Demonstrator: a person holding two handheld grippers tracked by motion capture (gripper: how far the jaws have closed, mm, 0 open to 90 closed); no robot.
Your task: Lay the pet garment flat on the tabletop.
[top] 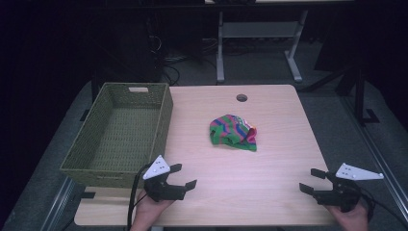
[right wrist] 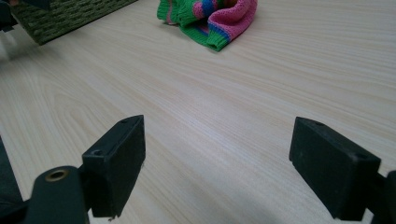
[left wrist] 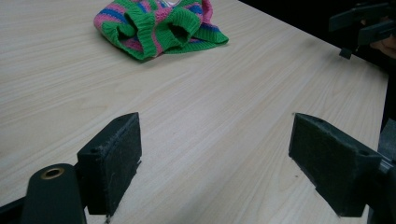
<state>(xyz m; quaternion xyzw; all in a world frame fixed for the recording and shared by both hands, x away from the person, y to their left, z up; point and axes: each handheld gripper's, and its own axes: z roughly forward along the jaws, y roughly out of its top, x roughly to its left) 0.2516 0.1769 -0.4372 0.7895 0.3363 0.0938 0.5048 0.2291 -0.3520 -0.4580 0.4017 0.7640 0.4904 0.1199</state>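
- A rectangular table (top: 269, 168) with a pale, light-grained wooden top stands on a dark grey floor; a small round cable hole (top: 241, 97) is cut near its far edge.
- A crumpled knitted garment (top: 233, 132) striped in green, pink and blue lies on the bare wood at the middle of the top, slightly toward the far side, with ribbed green cuffs showing in the left gripper view (left wrist: 156, 24).
- A rectangular olive-green woven basket (top: 159, 126) with a handle slot in its far wall sits along the table's left edge, well apart from the garment.
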